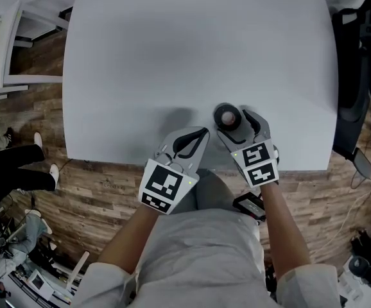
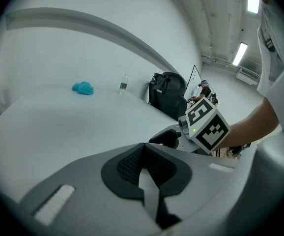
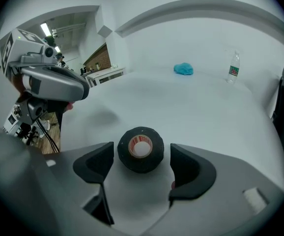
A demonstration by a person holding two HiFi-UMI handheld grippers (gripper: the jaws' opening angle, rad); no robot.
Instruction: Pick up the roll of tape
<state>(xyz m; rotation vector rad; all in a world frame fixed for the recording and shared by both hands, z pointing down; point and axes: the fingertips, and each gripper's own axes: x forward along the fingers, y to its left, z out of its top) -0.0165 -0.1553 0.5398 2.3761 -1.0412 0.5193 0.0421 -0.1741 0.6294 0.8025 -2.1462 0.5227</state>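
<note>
Tape (image 3: 141, 150) lies flat on the counter (image 1: 172, 56), close to the near edge, right of middle. Right hand-held gripper (image 1: 238, 123): jaws spread wide, one on either side of the tape, pads (image 3: 99, 163) clear of it, nothing grasped. Left hand-held gripper (image 2: 142, 154): jaws clenched together, empty, at the near edge just left of the right one. Blue cloth (image 3: 183, 69) and bottle (image 3: 234, 67) sit beyond the far edge.

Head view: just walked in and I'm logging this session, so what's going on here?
A person holds a gripper in each hand over a white table. The right gripper has its fingers wide apart on either side of a black roll of tape sitting on the table, not pressing on it yet. The left gripper is shut and empty, held beside it.
</note>
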